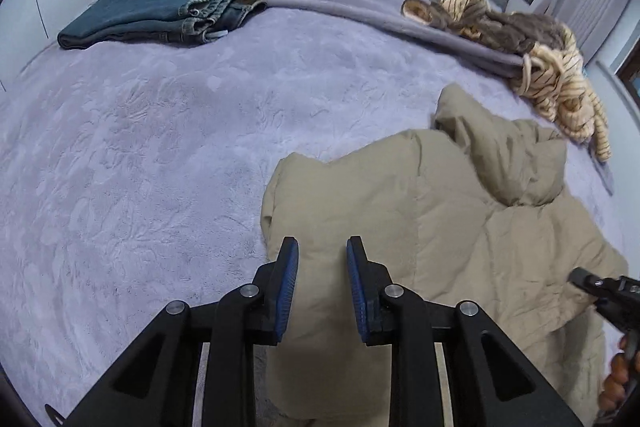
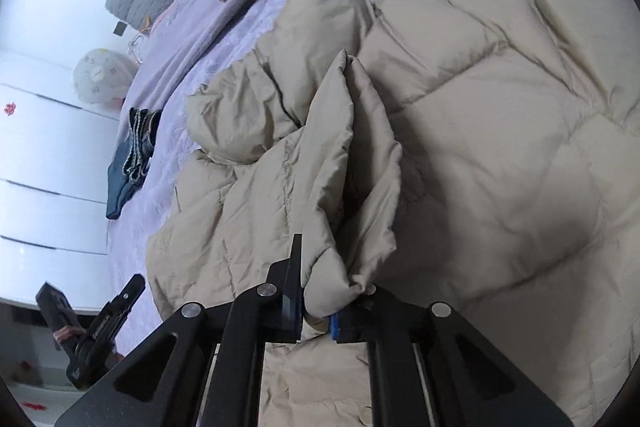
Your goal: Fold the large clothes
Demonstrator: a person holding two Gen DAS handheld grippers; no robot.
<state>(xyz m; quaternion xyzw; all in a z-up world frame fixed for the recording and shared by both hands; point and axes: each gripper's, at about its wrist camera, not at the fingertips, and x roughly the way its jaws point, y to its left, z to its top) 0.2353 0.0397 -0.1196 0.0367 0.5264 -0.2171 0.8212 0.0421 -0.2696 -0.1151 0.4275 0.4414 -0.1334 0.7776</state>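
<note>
Beige puffer jacket [image 2: 460, 147] is lying rumpled beside the folded jeans [image 1: 160, 11] on the bed [image 1: 140, 147], and you are pinching its padding in both left gripper [image 1: 322, 287] and right gripper [image 2: 316, 291], probably to lift it for a fold.

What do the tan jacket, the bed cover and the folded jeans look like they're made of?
Jacket: likely thin woven nylon or polyester over puffy fill; slight sheen, stitched quilted panels, fine crinkles. Bed cover: plush fleece-like pile, matte lavender, with brushed marks in the nap. Jeans: denim, dark blue, with faded, thick seamed hems.
</note>
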